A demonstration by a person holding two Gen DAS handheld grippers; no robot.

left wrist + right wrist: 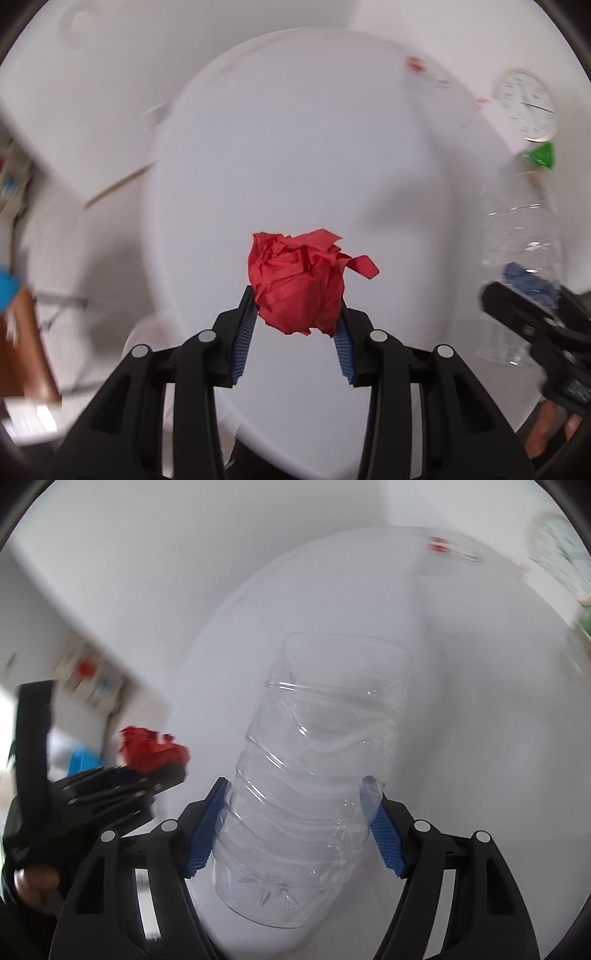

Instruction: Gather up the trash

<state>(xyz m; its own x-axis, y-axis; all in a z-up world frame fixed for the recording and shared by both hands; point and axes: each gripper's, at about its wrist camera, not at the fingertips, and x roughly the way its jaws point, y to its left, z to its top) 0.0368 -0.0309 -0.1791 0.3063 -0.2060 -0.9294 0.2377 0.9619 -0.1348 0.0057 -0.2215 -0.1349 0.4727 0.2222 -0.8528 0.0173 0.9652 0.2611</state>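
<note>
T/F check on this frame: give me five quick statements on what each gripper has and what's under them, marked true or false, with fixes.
1. The left gripper holds a crumpled red paper ball. True.
2. The right gripper is empty. False: a clear plastic bottle sits between its pads.
3. The bottle is full of water. False: it looks empty and dented.
4. Both grippers are over a white round container. True.
5. A round dial-faced object lies at the far left of the left wrist view. False: it is at the upper right.
</note>
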